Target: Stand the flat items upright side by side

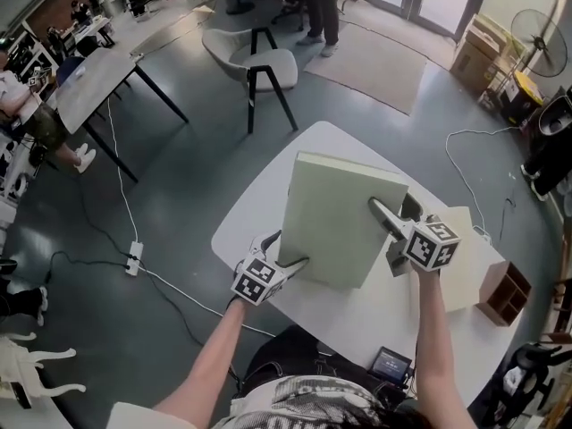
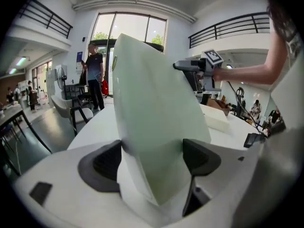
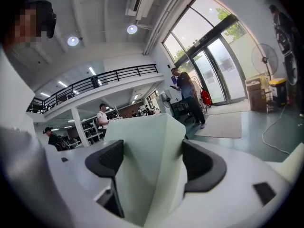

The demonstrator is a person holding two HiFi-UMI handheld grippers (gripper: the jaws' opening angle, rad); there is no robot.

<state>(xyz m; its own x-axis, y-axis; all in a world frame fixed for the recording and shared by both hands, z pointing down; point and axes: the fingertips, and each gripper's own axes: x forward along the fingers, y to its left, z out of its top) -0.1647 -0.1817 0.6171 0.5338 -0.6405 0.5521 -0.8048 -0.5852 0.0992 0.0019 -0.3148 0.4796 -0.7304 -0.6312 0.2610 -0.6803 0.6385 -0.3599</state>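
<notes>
A thick pale green foam slab (image 1: 340,226) is raised on its lower edge over the white table (image 1: 255,217), leaning back. My left gripper (image 1: 284,252) is shut on its lower left corner. My right gripper (image 1: 396,213) is shut on its right edge, higher up. In the left gripper view the slab (image 2: 156,108) fills the gap between both pads of the left gripper (image 2: 152,160), and the right gripper (image 2: 192,69) shows beyond at the slab's far edge. In the right gripper view the slab's edge (image 3: 147,151) sits between the dark pads of the right gripper (image 3: 152,164). A second, cream slab (image 1: 458,271) lies flat at the right.
A small wooden box (image 1: 506,293) stands at the table's right edge. A dark phone-like device (image 1: 391,363) lies at the near edge. A grey chair (image 1: 261,66) stands beyond the table. Cables run over the floor at left, and people stand farther off.
</notes>
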